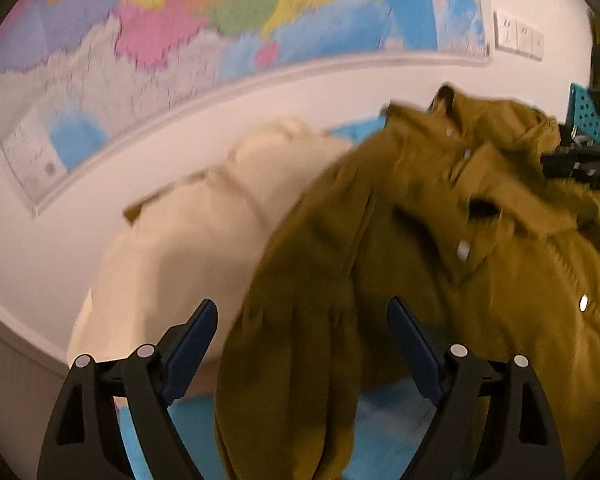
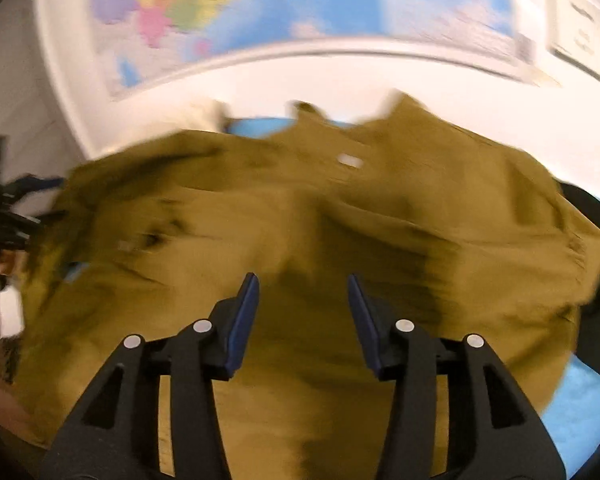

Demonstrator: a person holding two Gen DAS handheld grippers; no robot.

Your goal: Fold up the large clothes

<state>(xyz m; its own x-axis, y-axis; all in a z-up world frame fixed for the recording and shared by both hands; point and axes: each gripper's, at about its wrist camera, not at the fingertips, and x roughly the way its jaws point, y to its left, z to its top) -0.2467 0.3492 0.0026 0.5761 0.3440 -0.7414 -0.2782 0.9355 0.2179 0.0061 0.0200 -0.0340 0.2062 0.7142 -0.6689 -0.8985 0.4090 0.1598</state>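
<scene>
Ahead of the left tool (image 1: 302,344), in the left wrist view, an olive-brown jacket (image 1: 440,240) with white snaps lies rumpled on a blue surface (image 1: 384,420); one sleeve (image 1: 296,360) of it runs down between the two blue-padded fingers (image 1: 192,344), which stand wide apart and press on nothing, so this tool holds nothing. Beyond the tool and to its left a cream garment (image 1: 204,240) lies beside the jacket, touching it. Behind both, a coloured map (image 1: 180,40) hangs on the white wall (image 1: 60,248), and far off to the tool's right the other black tool shows at the jacket's edge. In the right wrist view, the right tool (image 2: 303,316) hangs over the same jacket (image 2: 300,208), which fills the space ahead of and under it; its fingers (image 2: 244,320) stand partly apart with only cloth behind the gap, and I see nothing pinched between them. The picture is blurred. The blue surface (image 2: 572,412) shows to this tool's lower right, the map (image 2: 260,12) far ahead.
</scene>
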